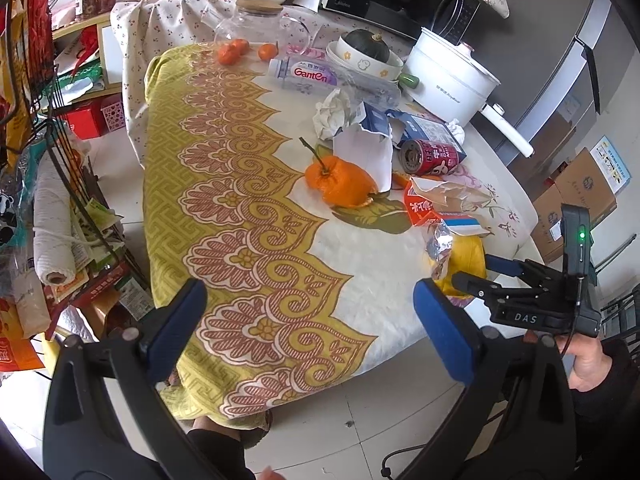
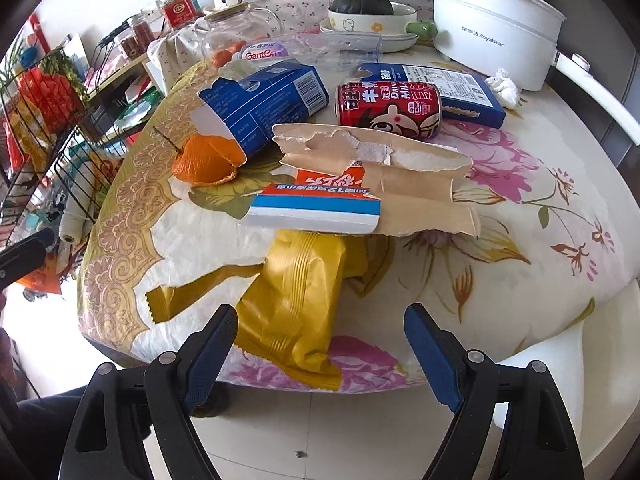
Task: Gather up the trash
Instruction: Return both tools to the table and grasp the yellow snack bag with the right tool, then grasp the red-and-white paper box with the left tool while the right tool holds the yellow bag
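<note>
Trash lies on the round table (image 2: pixel 520 280). A yellow snack wrapper (image 2: pixel 296 300) lies at the near edge, just ahead of my open, empty right gripper (image 2: pixel 320 344). Behind it lie a torn red-and-white carton (image 2: pixel 320 208), a red milk can (image 2: pixel 388 110) on its side, a torn blue box (image 2: pixel 260 108), orange peel (image 2: pixel 200 160) and a crumpled tissue (image 2: pixel 504 86). In the left wrist view my left gripper (image 1: pixel 308 312) is open and empty over the table's front edge; the peel (image 1: pixel 340 184), the can (image 1: pixel 430 156) and the right gripper (image 1: pixel 472 278) show there.
A white electric pot (image 2: pixel 492 28), a bowl with a squash (image 2: pixel 364 10), a plastic bottle (image 1: pixel 304 74), a glass jar (image 1: pixel 248 24) and small oranges (image 1: pixel 232 52) stand at the back. Cluttered wire shelves (image 1: pixel 40 160) are at the left, cardboard boxes (image 1: pixel 576 200) at the right.
</note>
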